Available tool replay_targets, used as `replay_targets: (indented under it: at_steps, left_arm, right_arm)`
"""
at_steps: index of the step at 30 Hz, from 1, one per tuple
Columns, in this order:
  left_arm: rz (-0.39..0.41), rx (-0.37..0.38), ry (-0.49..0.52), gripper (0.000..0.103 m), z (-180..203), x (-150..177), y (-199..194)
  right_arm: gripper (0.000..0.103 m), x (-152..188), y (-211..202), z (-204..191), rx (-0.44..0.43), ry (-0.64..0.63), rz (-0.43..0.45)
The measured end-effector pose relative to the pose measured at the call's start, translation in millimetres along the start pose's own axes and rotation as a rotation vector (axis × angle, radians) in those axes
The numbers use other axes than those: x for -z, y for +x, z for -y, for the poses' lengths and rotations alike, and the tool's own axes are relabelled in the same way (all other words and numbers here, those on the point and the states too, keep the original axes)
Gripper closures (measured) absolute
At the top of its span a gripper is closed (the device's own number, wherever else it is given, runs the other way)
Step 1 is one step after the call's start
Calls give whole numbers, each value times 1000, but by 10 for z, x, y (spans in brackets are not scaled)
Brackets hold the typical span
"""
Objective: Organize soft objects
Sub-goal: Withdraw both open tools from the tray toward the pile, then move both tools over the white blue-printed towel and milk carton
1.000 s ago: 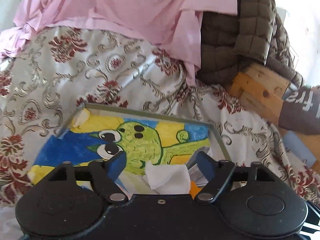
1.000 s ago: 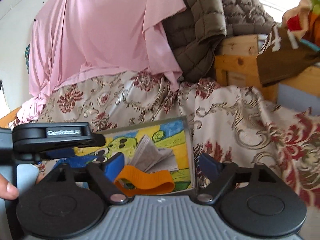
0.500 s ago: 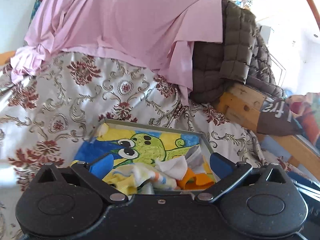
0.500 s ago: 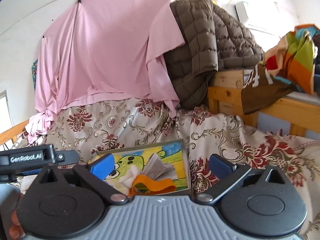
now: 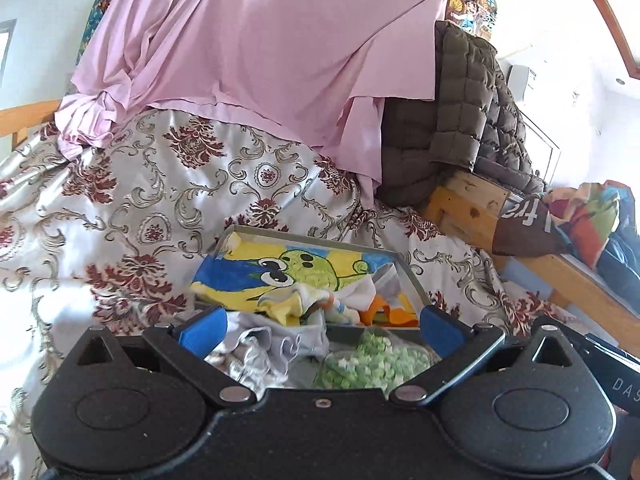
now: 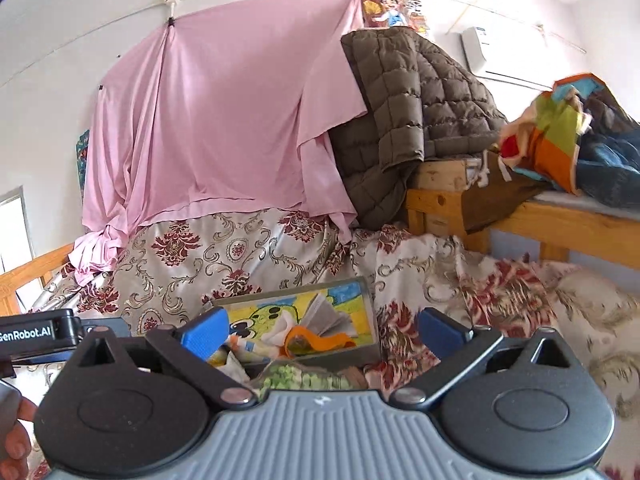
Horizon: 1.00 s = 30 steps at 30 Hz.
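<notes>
Left gripper [image 6: 36,334] label reads "GenRobot.AI".

Both wrist views look forward low over the bed, close to the tray [image 5: 412,280], sharing it and the pink sheet [image 6: 240,120].

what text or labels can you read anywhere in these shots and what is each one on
"GenRobot.AI" on the black body of the left gripper, seen at the left edge of the right wrist view.
"DAS" on a black part at the right edge of the left wrist view; the rest is cut off.
"fre", partial white letters on the brown cloth hanging over the wooden frame.
The wall poster shows cartoon art; any words are too blurred to read.
</notes>
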<state>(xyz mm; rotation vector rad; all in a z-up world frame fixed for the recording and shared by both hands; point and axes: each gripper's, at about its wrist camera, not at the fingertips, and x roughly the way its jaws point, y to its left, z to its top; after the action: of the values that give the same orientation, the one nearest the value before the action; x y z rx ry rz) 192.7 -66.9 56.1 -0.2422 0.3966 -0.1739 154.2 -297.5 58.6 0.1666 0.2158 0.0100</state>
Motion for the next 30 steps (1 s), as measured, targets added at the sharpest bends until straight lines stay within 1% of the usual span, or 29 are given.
replay_targets:
  at_steps: [3, 6, 14, 17, 20, 22, 25, 30]
  left_arm:
    - [0, 0, 44, 1, -16, 90, -171]
    - [0, -8, 85, 1, -64, 188, -345]
    - [-35, -12, 76, 1, -227, 447, -692]
    - [-60, 3, 87, 1, -253, 599, -763]
    - [-104, 36, 119, 1, -249, 773, -766]
    - [-137, 51, 139, 1, -239, 883, -743]
    - [-186, 68, 155, 1, -235, 1029, -705]
    - [-240, 89, 194, 1, -239, 1176, -646]
  right_arm:
    - [0, 142, -163, 32, 2, 28, -24]
    - [0, 277, -302, 34, 12, 29, -59]
    - [0, 446, -597, -18, 44, 40, -103]
    - [0, 494, -720, -30, 60, 46, -121]
    - [0, 529, -776, -11, 75, 70, -162]
    - [0, 564, -783, 27, 84, 92, -206]
    - [0, 631, -726, 95, 88, 133, -307]
    - [0, 763, -597, 155, 54, 186, -467]
